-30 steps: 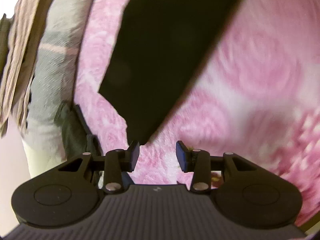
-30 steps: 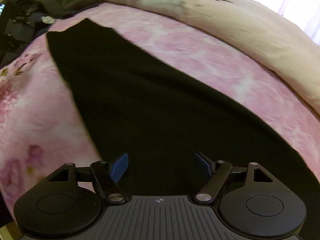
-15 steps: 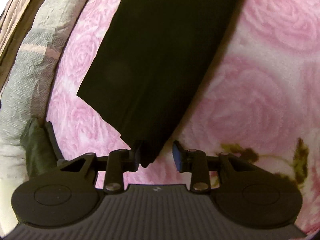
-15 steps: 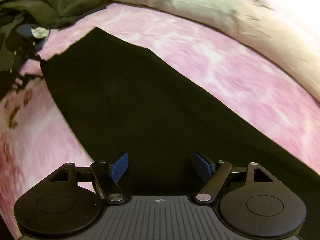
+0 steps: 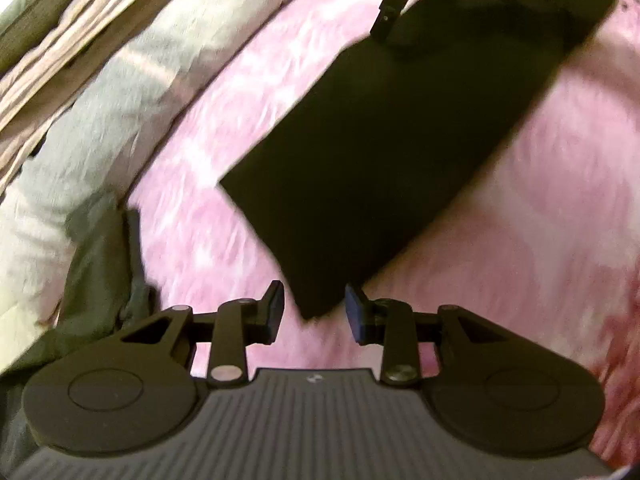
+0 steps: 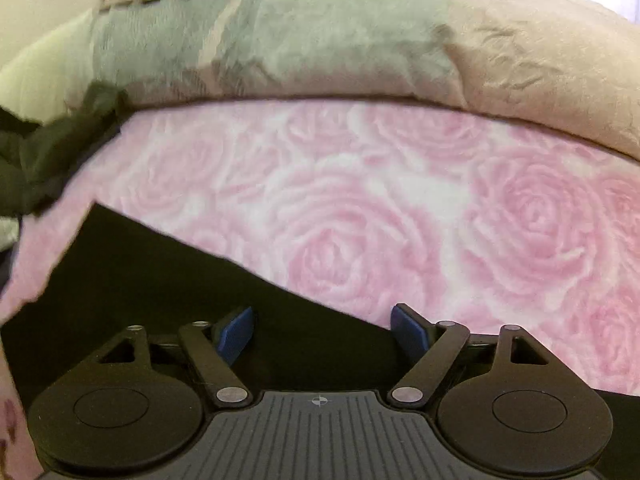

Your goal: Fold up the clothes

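Observation:
A black garment (image 5: 392,152) lies folded into a long flat strip on a pink rose-patterned blanket (image 5: 540,208). My left gripper (image 5: 315,314) hovers at its near corner. That corner pokes between the fingers with a gap on both sides, so the pads are not pressing it. My right gripper (image 6: 322,336) is over the cloth's (image 6: 168,280) long edge, wide open and still opening, with cloth below the fingers and nothing gripped. In the left wrist view, part of the other hand-held device (image 5: 394,4) shows at the strip's far end.
Grey and beige bedding (image 6: 320,40) is piled along the blanket's far side and also appears as bedding (image 5: 132,80) on the left. A crumpled dark green garment (image 5: 100,272) lies beside it, seen as a green heap (image 6: 52,152) from the right wrist.
The left view has drawn back and turned, so the strip now runs diagonally with its corner between the fingers. The right gripper has swung from mid-cloth to the cloth's edge, facing the bedding.

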`<state>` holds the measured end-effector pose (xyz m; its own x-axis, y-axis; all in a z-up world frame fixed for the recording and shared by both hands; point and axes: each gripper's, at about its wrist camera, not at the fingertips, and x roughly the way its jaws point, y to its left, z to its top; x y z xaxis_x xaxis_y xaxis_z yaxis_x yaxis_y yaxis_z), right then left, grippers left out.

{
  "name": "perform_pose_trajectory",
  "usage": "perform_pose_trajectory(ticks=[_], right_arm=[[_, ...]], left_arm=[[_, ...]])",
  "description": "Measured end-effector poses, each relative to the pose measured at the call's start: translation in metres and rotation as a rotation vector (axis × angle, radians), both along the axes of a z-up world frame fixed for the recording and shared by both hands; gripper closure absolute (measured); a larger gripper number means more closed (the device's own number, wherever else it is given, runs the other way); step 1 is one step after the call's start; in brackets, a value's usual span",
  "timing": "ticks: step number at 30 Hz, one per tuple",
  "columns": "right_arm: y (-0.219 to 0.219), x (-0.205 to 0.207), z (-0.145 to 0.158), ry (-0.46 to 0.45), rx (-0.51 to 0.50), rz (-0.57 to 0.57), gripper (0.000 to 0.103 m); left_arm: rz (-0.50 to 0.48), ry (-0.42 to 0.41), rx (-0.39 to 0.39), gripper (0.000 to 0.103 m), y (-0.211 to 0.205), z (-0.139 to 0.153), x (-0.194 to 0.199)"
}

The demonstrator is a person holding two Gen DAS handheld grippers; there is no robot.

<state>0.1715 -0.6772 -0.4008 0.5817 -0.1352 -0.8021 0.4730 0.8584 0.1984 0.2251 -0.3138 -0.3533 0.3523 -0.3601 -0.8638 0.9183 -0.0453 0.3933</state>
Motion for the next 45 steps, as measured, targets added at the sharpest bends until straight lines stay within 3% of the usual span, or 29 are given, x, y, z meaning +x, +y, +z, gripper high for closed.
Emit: perform_pose_trajectory(ticks=[2,5,9,11,17,21,23,27,31,33,37,38,40,41,42,43,45], right_arm=[[-0.002,-0.030,0.017,-0.039,-0.026,-0.045,0.024],[-0.006,-0.090,0.033,-0.022,-0.064,-0.153,0.024],[-0.039,-0.166,0.021,0.096,-0.062,-0.324,0.024],[-0.063,-0.184,0.010,0.123,-0.051,-0.365,0.024],[-0.123,-0.182,0.002,0.000,-0.032,-0.306,0.024],[-0.122,-0.224,0.025,-0.079,-0.023,-0.369,0.024],[-0.118,-0.264,0.028,-0.050,-0.030,-0.416,0.024],[-0.125,-0.367,0.028,0.027,-0.014,-0.599,0.024],[-0.113,-0.464,0.064,-0.066,-0.056,-0.802,0.024],[-0.094,-0.493,0.080,-0.081,-0.093,-0.889,0.024],[-0.043,-0.524,0.084,-0.101,-0.062,-1.008,0.023],[-0.030,-0.531,0.085,-0.105,-0.052,-1.036,0.015],[-0.007,-0.537,0.079,-0.112,-0.029,-1.074,0.007],[0.003,-0.536,0.074,-0.115,-0.007,-1.083,0.007],[0.011,-0.534,0.068,-0.118,0.021,-1.089,0.007],[0.017,-0.530,0.063,-0.126,0.044,-1.089,0.007],[0.027,-0.523,0.055,-0.144,0.080,-1.080,0.007]], left_arm=[[-0.035,0.029,-0.026,0.073,-0.025,0.001,-0.009],[-0.126,0.058,-0.054,0.073,-0.070,-0.001,-0.029],[-0.242,0.083,-0.078,0.073,-0.130,-0.011,-0.055],[-0.289,0.086,-0.070,0.073,-0.157,-0.019,-0.070],[-0.366,0.079,-0.038,0.073,-0.207,-0.024,-0.116],[-0.413,0.100,-0.024,0.073,-0.231,-0.016,-0.153],[-0.454,0.112,-0.021,0.073,-0.244,-0.011,-0.174],[-0.636,0.105,-0.068,0.071,-0.265,0.006,-0.231],[-0.907,0.105,-0.135,0.055,-0.263,0.021,-0.301],[-1.011,0.095,-0.138,0.053,-0.261,0.019,-0.331],[-1.196,-0.045,-0.125,0.053,-0.255,-0.011,-0.378],[-1.235,-0.083,-0.119,0.053,-0.255,-0.018,-0.385],[-1.290,-0.169,-0.099,0.061,-0.257,-0.030,-0.385],[-1.317,-0.211,-0.089,0.077,-0.258,-0.037,-0.385],[-1.321,-0.214,-0.076,0.085,-0.261,-0.037,-0.383],[-1.284,-0.159,-0.066,0.094,-0.270,-0.028,-0.377],[-1.190,-0.061,-0.063,0.097,-0.290,-0.006,-0.362]])
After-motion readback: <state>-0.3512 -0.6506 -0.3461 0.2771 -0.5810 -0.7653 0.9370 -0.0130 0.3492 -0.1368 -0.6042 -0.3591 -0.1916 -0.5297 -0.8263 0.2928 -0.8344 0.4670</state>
